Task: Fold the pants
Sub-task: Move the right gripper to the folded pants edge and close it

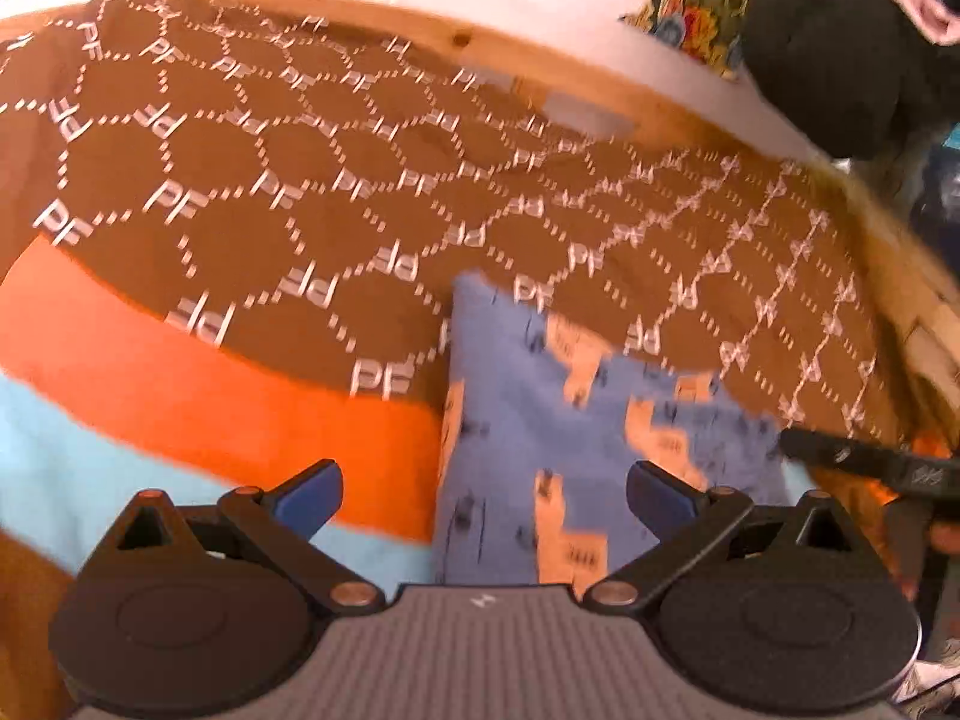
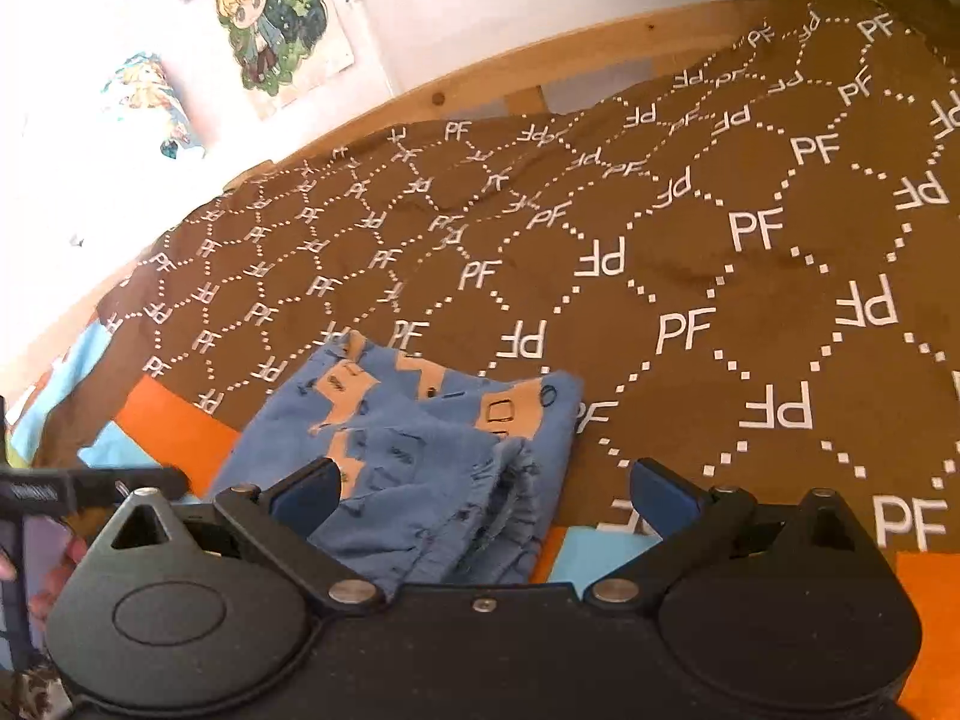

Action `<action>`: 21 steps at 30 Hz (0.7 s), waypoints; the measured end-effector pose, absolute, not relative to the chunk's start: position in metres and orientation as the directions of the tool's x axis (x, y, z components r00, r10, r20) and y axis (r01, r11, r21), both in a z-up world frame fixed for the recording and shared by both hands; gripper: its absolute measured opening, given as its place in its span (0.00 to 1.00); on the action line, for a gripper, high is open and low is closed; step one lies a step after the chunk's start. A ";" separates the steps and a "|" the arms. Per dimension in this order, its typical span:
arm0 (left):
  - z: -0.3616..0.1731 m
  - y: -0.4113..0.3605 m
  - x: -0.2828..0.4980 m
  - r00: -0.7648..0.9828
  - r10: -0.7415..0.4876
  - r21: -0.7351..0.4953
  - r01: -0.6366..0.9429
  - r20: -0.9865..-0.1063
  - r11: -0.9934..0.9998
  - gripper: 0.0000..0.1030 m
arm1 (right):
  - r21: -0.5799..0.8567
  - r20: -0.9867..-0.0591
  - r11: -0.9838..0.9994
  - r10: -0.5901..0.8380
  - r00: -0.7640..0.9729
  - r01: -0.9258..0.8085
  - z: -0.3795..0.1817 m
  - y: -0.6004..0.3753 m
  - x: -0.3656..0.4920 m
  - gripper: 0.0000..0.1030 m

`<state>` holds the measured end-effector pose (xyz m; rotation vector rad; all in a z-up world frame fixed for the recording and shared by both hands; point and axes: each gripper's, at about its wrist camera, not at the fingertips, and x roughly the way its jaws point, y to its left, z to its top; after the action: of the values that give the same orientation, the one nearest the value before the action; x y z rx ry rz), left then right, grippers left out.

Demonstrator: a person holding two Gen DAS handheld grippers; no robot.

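Small blue pants [image 1: 540, 420] with peach animal prints lie folded on the bed, partly on a brown blanket [image 1: 300, 180] and partly on an orange and light-blue sheet [image 1: 210, 396]. My left gripper [image 1: 483, 495] is open just above the near end of the pants, nothing between its blue fingers [image 1: 309, 495]. In the right wrist view the pants [image 2: 420, 438] form a compact stack with the elastic waist toward me. My right gripper [image 2: 483, 495] is open over that near end, holding nothing. The other gripper's black body [image 1: 870, 462] shows at the right edge.
The brown blanket [image 2: 660, 240] with white PF letters covers most of the bed. A wooden bed rail [image 2: 510, 66] runs along the far side against a white wall with cartoon posters [image 2: 282, 18]. A dark bundle [image 1: 840, 48] and floral fabric [image 1: 696, 0] sit beyond the bed.
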<state>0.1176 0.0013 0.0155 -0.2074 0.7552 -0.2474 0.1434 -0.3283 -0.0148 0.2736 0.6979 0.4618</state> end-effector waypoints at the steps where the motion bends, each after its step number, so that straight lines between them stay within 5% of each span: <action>1: 0.015 0.000 0.121 0.693 -0.310 -0.278 0.162 -0.651 0.947 1.00 | 0.383 -0.557 0.869 0.488 0.673 -0.313 -0.017 -0.327 0.148 0.99; 7: -0.005 -0.005 0.131 0.616 -0.351 -0.304 0.184 -0.706 0.935 1.00 | 0.382 -0.588 0.870 0.489 0.644 -0.311 -0.025 -0.324 0.189 0.93; 15: -0.017 -0.004 0.128 0.599 -0.343 -0.294 0.183 -0.723 0.938 1.00 | 0.366 -0.618 0.889 0.453 0.642 -0.275 -0.036 -0.309 0.212 0.49; 21: -0.018 -0.005 0.124 0.599 -0.334 -0.272 0.195 -0.727 0.942 1.00 | 0.322 -0.618 0.907 0.418 0.665 -0.271 -0.038 -0.304 0.204 0.35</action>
<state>0.1243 -0.0051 -0.0180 -0.1708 0.8767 -0.3088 0.2041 -0.3042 -0.0384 0.2099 0.7480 0.3925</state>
